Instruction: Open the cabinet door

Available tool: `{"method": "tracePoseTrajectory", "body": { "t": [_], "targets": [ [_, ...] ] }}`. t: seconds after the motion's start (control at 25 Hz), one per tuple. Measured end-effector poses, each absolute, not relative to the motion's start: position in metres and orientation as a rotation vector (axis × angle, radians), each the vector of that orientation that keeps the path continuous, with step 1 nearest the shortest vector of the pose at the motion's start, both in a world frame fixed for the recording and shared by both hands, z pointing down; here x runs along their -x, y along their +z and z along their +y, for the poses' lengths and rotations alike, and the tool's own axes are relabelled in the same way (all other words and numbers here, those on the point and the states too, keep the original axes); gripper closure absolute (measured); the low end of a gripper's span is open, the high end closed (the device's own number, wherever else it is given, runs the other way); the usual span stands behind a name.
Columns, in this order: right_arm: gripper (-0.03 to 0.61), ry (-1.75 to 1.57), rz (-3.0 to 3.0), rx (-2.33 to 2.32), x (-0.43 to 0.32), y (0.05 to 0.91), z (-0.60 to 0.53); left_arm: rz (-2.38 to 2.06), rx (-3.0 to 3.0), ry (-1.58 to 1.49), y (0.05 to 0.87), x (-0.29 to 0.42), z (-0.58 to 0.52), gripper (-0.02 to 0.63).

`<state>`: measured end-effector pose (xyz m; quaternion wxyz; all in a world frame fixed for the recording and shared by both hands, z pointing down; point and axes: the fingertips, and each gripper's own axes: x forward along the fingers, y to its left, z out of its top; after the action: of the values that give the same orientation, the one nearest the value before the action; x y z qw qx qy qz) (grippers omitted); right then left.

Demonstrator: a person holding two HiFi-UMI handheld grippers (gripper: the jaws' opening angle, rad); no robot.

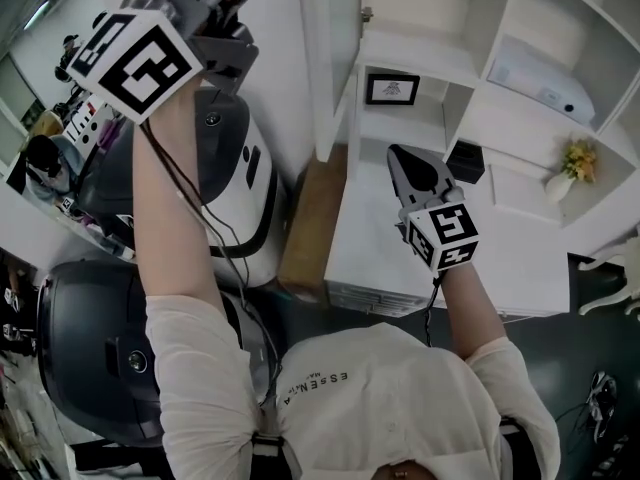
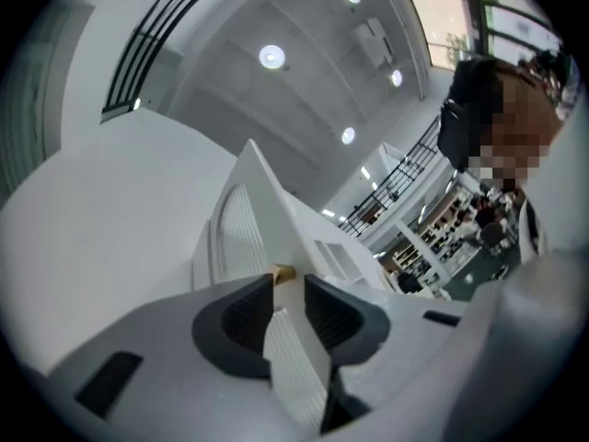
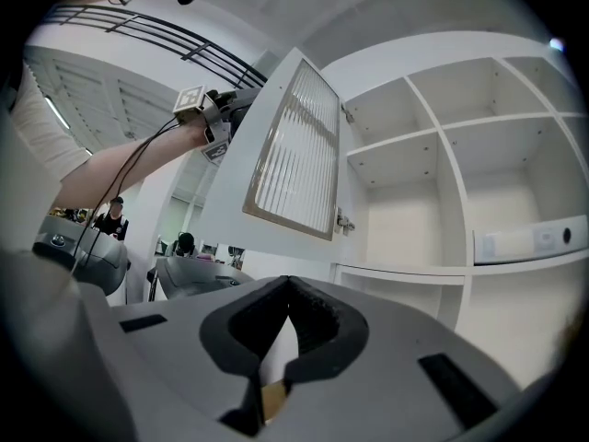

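Right gripper (image 3: 288, 285) is hanging level in front of the cabinet (image 3: 515, 81), jaws clenched together, nothing in them. Left gripper (image 2: 287, 288) is reaching up and grasping the free edge of the cabinet door (image 3: 294, 155). Door is standing swung out, hinged on the cabinet's left compartment. Shelves (image 3: 405, 145) are showing behind it.

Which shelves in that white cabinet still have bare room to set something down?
The compartment above the picture frame is bare, and so is the white ledge by the right claw. Crowded: around the black box and flowers.
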<state>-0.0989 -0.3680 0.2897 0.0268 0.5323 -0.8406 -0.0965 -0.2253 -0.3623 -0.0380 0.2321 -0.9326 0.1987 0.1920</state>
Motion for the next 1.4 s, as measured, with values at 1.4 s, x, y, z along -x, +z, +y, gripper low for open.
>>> {"method": "tracePoseTrajectory", "body": {
  "t": [1.4],
  "targets": [
    [0.564, -0.349, -2.616, -1.770, 0.030, 0.321, -0.249, 0.977, 2.694, -0.004, 0.316, 0.125, -0.262, 0.592]
  ]
}}
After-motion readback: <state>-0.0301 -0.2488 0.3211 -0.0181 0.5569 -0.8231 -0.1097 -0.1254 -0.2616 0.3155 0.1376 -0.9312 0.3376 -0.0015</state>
